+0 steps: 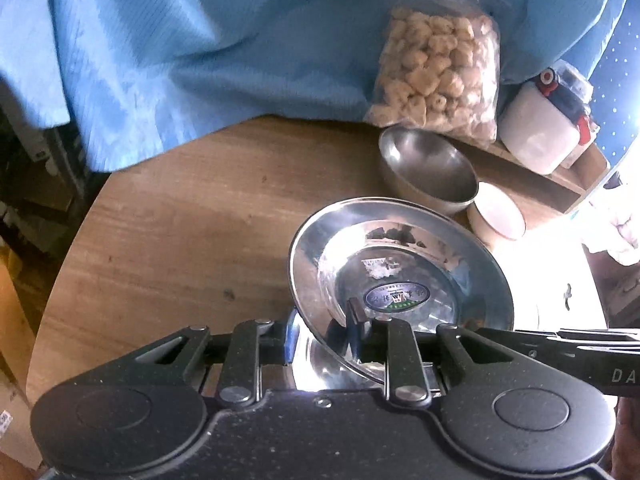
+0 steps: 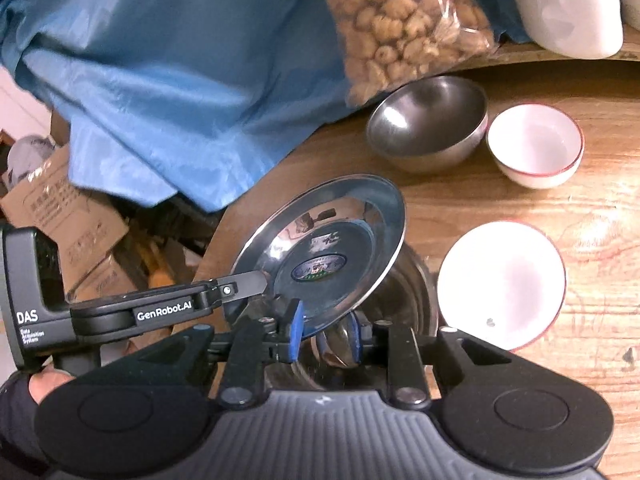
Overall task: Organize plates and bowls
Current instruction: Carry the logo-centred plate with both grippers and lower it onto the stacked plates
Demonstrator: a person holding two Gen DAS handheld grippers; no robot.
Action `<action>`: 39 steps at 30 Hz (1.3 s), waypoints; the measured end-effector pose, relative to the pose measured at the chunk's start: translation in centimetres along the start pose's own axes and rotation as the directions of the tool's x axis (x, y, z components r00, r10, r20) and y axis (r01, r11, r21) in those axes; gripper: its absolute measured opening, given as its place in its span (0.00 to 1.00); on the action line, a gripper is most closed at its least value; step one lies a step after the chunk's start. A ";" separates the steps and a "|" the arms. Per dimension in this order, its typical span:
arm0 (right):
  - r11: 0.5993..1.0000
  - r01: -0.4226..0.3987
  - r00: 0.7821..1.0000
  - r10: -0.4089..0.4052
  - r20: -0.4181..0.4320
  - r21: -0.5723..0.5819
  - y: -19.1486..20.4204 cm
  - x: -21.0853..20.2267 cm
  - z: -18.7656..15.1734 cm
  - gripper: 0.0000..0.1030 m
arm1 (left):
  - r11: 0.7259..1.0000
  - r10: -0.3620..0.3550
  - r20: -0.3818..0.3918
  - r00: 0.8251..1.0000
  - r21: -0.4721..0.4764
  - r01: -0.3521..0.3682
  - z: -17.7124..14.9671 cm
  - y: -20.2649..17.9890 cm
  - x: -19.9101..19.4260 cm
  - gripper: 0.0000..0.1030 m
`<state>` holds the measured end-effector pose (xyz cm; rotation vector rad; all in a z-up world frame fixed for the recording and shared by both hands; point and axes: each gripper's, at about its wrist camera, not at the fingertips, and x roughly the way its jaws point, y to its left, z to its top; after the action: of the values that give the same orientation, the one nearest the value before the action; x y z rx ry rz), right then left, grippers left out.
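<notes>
Together, the left hand-held gripper (image 2: 264,282) and the right hand-held gripper (image 2: 326,338) are each clamped on the rim of one steel plate (image 2: 320,248), which is tilted above another steel dish (image 2: 408,292) on the wooden bench (image 2: 540,208). Just beside them lies a white plate (image 2: 502,284); farther off a steel bowl (image 2: 428,124) and a white bowl (image 2: 534,146) stand side by side, before a bag of snacks (image 2: 400,20) and blue cloth (image 2: 180,80).
</notes>
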<state>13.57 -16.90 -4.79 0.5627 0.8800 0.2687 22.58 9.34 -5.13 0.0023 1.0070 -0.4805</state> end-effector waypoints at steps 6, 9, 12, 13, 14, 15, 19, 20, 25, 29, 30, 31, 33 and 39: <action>1.000 -0.013 0.999 0.013 -0.031 0.006 -0.5 -0.2 -1.2 0.27 | 1.000 -0.001 -0.021 1.000 0.020 0.002 -1.3 -0.6 -0.1 0.26; 1.000 -0.007 0.999 0.008 -0.039 0.009 -0.7 -0.3 -1.5 0.29 | 1.000 -0.004 -0.022 1.000 0.022 0.005 -1.6 -0.7 -0.1 0.26; 1.000 0.009 0.999 -0.009 -0.047 0.001 -0.7 -0.2 -1.8 0.30 | 1.000 -0.002 -0.024 1.000 0.029 0.003 -1.8 -1.0 0.0 0.27; 1.000 0.012 0.999 -0.013 -0.050 -0.002 -0.6 -0.3 -1.8 0.31 | 1.000 -0.003 -0.027 1.000 0.029 0.003 -1.9 -1.0 0.0 0.27; 1.000 0.015 0.998 -0.015 -0.054 -0.006 -0.6 -0.3 -1.9 0.31 | 1.000 -0.003 -0.031 1.000 0.028 0.004 -2.0 -1.0 0.1 0.27; 1.000 0.015 0.998 -0.015 -0.059 -0.006 -0.6 -0.3 -1.9 0.31 | 1.000 -0.003 -0.036 0.999 0.026 0.004 -2.1 -1.0 0.1 0.27; 1.000 0.018 0.997 -0.018 -0.080 -0.008 -0.7 -0.1 -2.0 0.32 | 1.000 0.005 -0.049 0.999 0.016 -0.005 -2.6 -0.9 0.2 0.28; 1.000 0.021 0.996 -0.021 -0.087 -0.008 -0.7 0.1 -2.1 0.33 | 1.000 0.008 -0.050 0.999 0.016 -0.007 -2.7 -0.9 0.2 0.28; 0.999 0.047 0.995 -0.047 -0.087 -0.009 -0.6 0.3 -2.1 0.36 | 0.998 0.009 -0.032 0.999 0.058 -0.007 -3.0 -1.5 0.2 0.31; 0.999 0.053 0.994 -0.054 -0.094 -0.010 -0.4 0.3 -2.3 0.37 | 0.998 0.016 -0.037 0.999 0.064 -0.014 -3.1 -1.5 0.3 0.31; 0.999 0.050 0.994 -0.050 -0.099 -0.010 -0.4 0.4 -2.3 0.37 | 0.998 0.020 -0.039 0.999 0.062 -0.017 -3.2 -1.4 0.3 0.31; 0.999 0.047 0.993 -0.048 -0.104 -0.011 -0.4 0.4 -2.3 0.37 | 0.998 0.020 -0.039 0.999 0.059 -0.018 -3.2 -1.3 0.3 0.31; 0.999 0.048 0.993 -0.049 -0.109 -0.014 -0.3 0.4 -2.4 0.37 | 0.998 0.017 -0.037 0.999 0.055 -0.015 -3.3 -1.3 0.2 0.31; 0.999 0.053 0.985 -0.054 -0.162 -0.012 -0.4 0.7 -2.4 0.48 | 0.999 0.009 -0.054 0.999 0.052 -0.006 -3.6 -1.5 0.3 0.29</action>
<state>12.13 -16.02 -6.69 0.5141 1.0500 0.2721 19.22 8.70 -6.97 0.0657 1.0465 -0.5023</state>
